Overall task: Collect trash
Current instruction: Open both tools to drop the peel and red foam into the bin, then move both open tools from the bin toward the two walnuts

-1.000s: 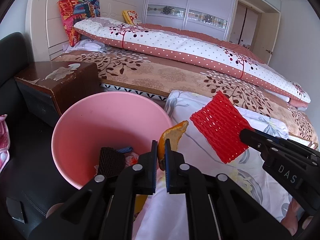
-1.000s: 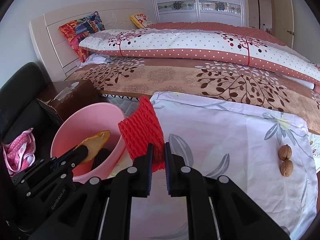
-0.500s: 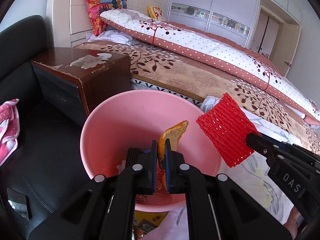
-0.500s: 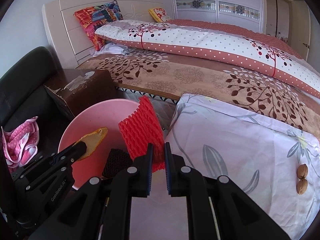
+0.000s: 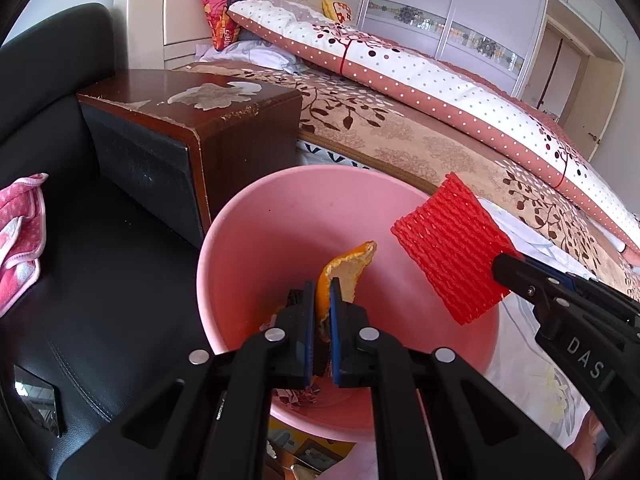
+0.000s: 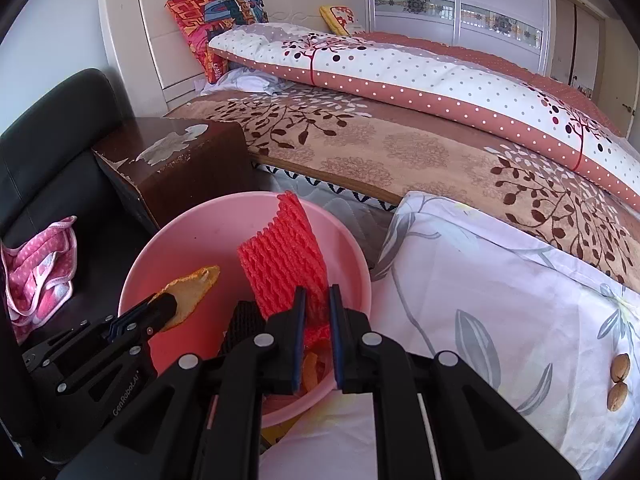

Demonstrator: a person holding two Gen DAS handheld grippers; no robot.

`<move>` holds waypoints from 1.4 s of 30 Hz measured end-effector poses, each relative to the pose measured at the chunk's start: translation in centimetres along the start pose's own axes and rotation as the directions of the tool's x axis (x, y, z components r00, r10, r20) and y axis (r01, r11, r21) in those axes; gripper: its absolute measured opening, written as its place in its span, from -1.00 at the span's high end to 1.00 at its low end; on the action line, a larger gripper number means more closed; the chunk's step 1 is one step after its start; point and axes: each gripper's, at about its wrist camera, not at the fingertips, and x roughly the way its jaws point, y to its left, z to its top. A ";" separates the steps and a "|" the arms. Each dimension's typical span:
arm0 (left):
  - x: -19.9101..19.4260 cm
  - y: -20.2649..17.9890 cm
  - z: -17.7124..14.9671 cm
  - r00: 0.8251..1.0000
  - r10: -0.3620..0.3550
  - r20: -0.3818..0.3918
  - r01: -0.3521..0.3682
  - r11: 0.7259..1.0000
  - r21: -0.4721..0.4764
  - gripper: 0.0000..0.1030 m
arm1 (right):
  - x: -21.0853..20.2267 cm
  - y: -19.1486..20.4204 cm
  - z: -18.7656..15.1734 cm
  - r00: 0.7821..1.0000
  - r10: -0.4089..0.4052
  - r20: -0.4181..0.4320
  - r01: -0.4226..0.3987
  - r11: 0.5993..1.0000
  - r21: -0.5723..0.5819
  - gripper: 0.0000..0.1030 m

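Observation:
A pink bin (image 5: 248, 236) (image 6: 188, 248) stands beside the bed with some trash at its bottom. My left gripper (image 5: 322, 292) is shut on an orange peel (image 5: 348, 268) and holds it over the bin's opening; the peel also shows in the right wrist view (image 6: 188, 290). My right gripper (image 6: 318, 300) is shut on a red foam fruit net (image 6: 284, 260) and holds it above the bin's right side; the net also shows in the left wrist view (image 5: 448, 244).
A dark wooden nightstand (image 5: 188, 120) stands just behind the bin. A black leather seat (image 5: 100, 280) with a pink cloth (image 5: 20, 236) lies to the left. A flowered white sheet (image 6: 500, 300) with two walnuts (image 6: 618, 380) lies to the right, and the bed (image 6: 400, 120) is behind.
Both grippers have moved left from above the white sheet to over the pink bin, each still holding its piece of trash.

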 end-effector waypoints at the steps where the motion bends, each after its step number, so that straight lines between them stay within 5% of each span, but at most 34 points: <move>1: 0.1 0.1 0.0 1.000 0.001 -0.002 -0.001 1.000 -0.003 0.88 | 0.2 0.1 0.0 1.000 -0.001 -0.001 0.001 1.000 -0.002 0.79; 14: 1.0 1.2 -0.2 0.999 0.005 -0.033 -0.006 1.000 -0.018 0.85 | 1.6 0.6 0.2 1.000 0.007 -0.006 -0.007 1.000 -0.001 0.76; 18: 0.8 1.4 -0.3 1.000 -0.003 -0.019 0.002 1.000 -0.031 0.26 | 1.4 0.6 0.2 1.000 0.012 0.008 -0.012 1.000 -0.001 0.50; 42: -1.9 -1.2 -0.5 0.998 -0.056 0.017 0.056 0.998 0.020 0.25 | -2.6 -3.2 -2.0 0.999 -0.037 0.029 0.034 0.996 0.077 0.16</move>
